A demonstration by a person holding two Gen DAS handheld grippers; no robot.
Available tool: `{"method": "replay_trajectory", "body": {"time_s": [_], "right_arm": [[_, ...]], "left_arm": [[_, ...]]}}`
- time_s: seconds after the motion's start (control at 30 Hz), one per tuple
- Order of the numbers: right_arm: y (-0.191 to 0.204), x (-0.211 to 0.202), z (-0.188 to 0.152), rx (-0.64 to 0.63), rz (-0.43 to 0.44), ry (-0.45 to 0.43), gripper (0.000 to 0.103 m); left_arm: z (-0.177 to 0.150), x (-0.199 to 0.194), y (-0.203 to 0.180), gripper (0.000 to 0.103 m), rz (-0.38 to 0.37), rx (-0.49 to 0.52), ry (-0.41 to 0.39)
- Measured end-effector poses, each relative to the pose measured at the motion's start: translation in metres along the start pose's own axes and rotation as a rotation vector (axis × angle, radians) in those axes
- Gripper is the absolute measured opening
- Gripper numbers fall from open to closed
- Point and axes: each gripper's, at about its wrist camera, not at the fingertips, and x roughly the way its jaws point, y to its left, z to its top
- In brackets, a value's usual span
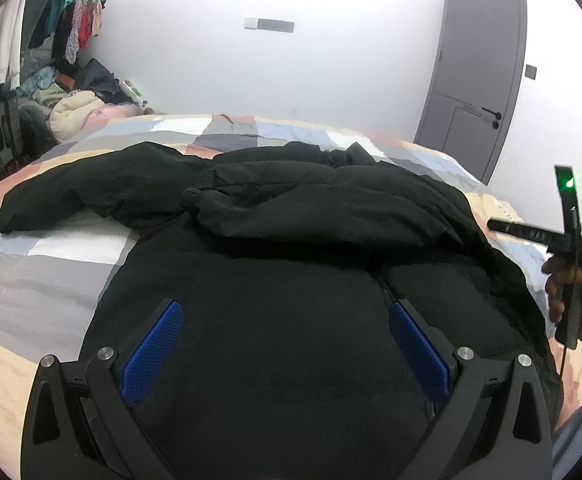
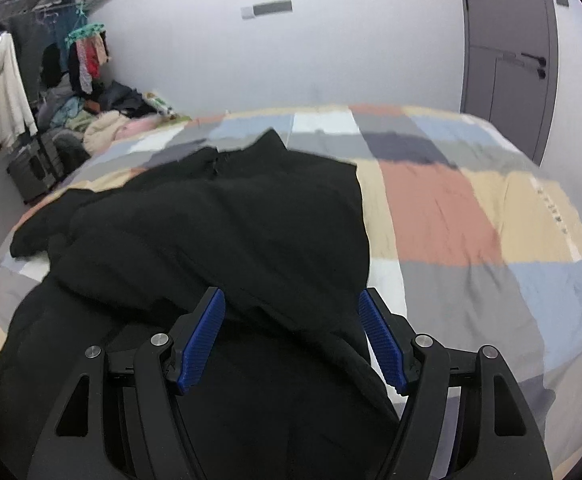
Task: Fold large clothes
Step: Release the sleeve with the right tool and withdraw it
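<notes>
Below both wide-open, empty tools, left tool (image 1: 287,344) and right tool (image 2: 292,336), lies the black jacket (image 1: 291,232).

Bedspread (image 2: 471,216) right of black jacket (image 2: 219,232) lies bare; clothes pile (image 2: 103,124) crowds far-left corner.

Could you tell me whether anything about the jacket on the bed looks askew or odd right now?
Yes: the jacket is folded unevenly. One sleeve lies across the chest, while the other sleeve is flung out sideways over the quilt. Both tongs, left and right, are open above it.
</notes>
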Motion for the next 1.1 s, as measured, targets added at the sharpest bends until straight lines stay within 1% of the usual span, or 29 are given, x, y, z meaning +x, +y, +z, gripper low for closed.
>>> {"method": "replay_trajectory", "body": {"time_s": [0.03,0.13,0.2,0.27,0.3,0.37,0.4,0.47,0.57,0.63,0.77,0.83,0.87,1.0,1.03,1.1], "right_arm": [[0.001,0.006,-0.002,-0.007,0.003,0.025,0.068],[0.011,0.021,-0.008,-0.078,-0.047,0.063,0.068],[0.014,0.031,-0.011,-0.118,-0.094,0.084,0.068],[0.014,0.043,-0.013,-0.148,-0.176,0.101,0.066],[0.012,0.046,-0.014,-0.148,-0.19,0.103,0.063],[0.006,0.049,-0.013,-0.118,-0.163,0.089,0.041],[0.003,0.049,-0.01,-0.102,-0.153,0.074,0.038],[0.002,0.046,-0.008,-0.09,-0.144,0.043,0.026],[-0.001,0.04,-0.003,-0.076,-0.141,0.0,0.019],[-0.007,0.037,0.0,-0.047,-0.148,-0.021,0.018],[-0.021,0.041,0.002,-0.004,-0.188,-0.021,0.018],[-0.026,0.04,0.001,0.025,-0.164,-0.013,0.019],[-0.026,0.039,0.001,0.033,-0.152,-0.008,0.022],[-0.018,0.024,0.001,0.054,-0.126,-0.012,0.028],[-0.016,0.016,0.001,0.07,-0.097,-0.019,0.034],[-0.01,0.003,0.003,0.083,-0.07,-0.037,0.038]], "left_arm": [[0.0,0.002,0.0,0.103,0.0,-0.004,0.004],[0.0,0.007,-0.001,0.103,0.002,-0.007,0.019],[-0.001,0.011,-0.004,0.103,0.007,0.001,0.031],[-0.002,0.014,-0.006,0.103,0.027,0.009,0.035],[-0.002,0.015,-0.007,0.103,0.035,0.012,0.035],[-0.001,0.018,-0.008,0.103,0.031,0.01,0.036],[-0.001,0.018,-0.009,0.103,0.028,0.007,0.035],[0.0,0.019,-0.008,0.103,0.019,0.002,0.034],[-0.001,0.019,-0.007,0.103,0.016,0.001,0.034],[-0.001,0.018,-0.007,0.103,0.014,0.001,0.033],[0.0,0.013,-0.007,0.103,0.011,0.002,0.021],[0.001,0.011,-0.008,0.103,0.009,0.004,0.013],[0.001,0.009,-0.008,0.103,0.011,0.006,0.007],[0.003,0.002,-0.01,0.103,0.006,0.007,-0.005],[0.004,0.001,-0.011,0.103,0.006,0.007,-0.01],[0.005,-0.005,-0.012,0.103,0.006,0.01,-0.026]]}}
